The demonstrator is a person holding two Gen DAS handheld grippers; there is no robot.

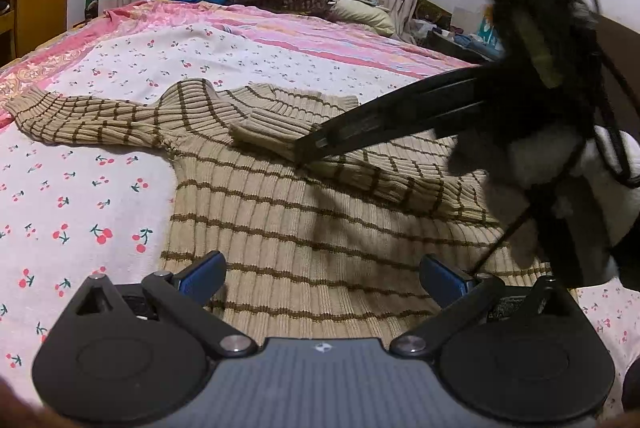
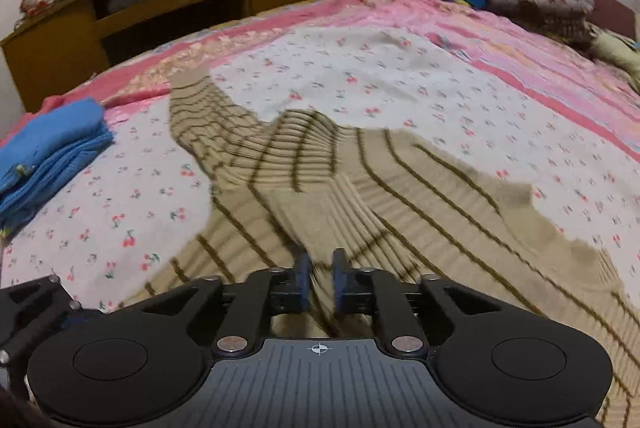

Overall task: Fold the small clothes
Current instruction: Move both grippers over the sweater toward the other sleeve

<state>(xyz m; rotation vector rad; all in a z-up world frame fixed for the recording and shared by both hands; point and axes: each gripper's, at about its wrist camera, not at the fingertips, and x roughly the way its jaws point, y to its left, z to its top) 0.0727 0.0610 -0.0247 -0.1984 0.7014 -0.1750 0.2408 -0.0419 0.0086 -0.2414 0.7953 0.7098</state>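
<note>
Sweater (image 2: 400, 188) flat on bed, sleeve just ahead of right claw (image 2: 319, 280) — jaws parted

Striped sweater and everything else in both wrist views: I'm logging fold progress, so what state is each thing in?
Striped sweater: spread flat on the bed, body unfolded.
Right sleeve: folded across the body.
Left sleeve: stretched outward, unfolded.
Blue garment: folded, lying apart.
Left gripper: open, empty, over the hem.
Right gripper: jaws narrowly apart, at the folded sleeve.
</note>
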